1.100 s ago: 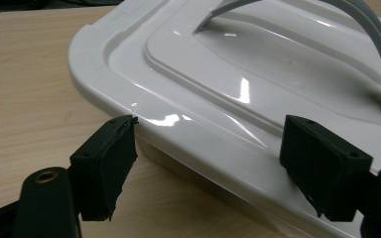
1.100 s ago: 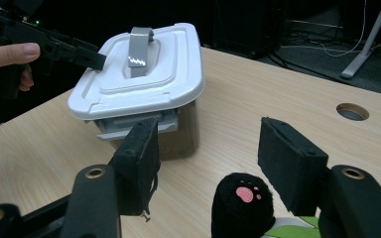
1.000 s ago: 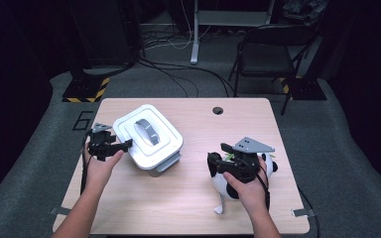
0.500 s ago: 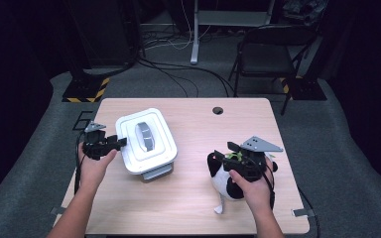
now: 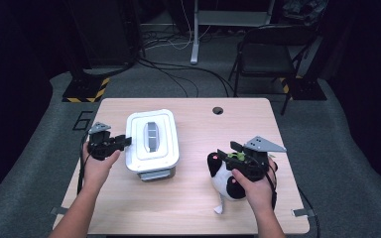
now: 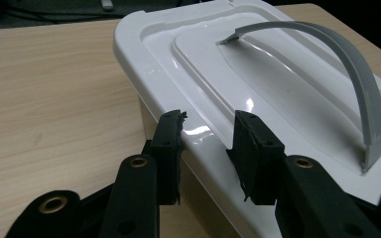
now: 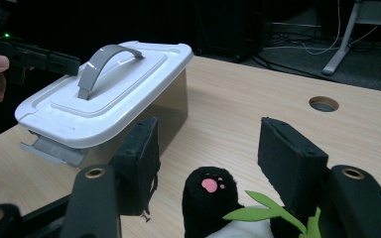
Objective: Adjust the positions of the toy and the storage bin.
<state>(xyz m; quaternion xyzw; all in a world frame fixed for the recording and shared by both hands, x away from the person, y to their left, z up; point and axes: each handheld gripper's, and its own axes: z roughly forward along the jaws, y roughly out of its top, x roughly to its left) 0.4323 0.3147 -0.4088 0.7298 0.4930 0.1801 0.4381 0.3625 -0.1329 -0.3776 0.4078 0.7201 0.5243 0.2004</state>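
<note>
A white lidded box (image 5: 151, 148) with a grey handle (image 5: 151, 136) stands left of centre on the wooden table (image 5: 203, 208). My left gripper (image 5: 126, 141) is at the box's left side. In the left gripper view its jaws (image 6: 208, 124) have just been closing and now pinch the rim of the lid (image 6: 278, 94). A black-and-white panda plush (image 5: 221, 181) lies at the right, under my right gripper (image 5: 226, 151). In the right gripper view a black paw (image 7: 211, 191) stands between the wide jaws (image 7: 208, 144), with table showing on either side of it.
A round hole (image 5: 218, 110) is in the table's far edge. The box's grey latch (image 5: 154, 173) hangs at its near end. A folding chair (image 5: 263, 54) and floor cables lie beyond the table. Bare wood separates box and plush.
The box has turned from skewed to square with the table. My left gripper's jaws have closed onto its left rim. The right hand and plush have barely shifted.
</note>
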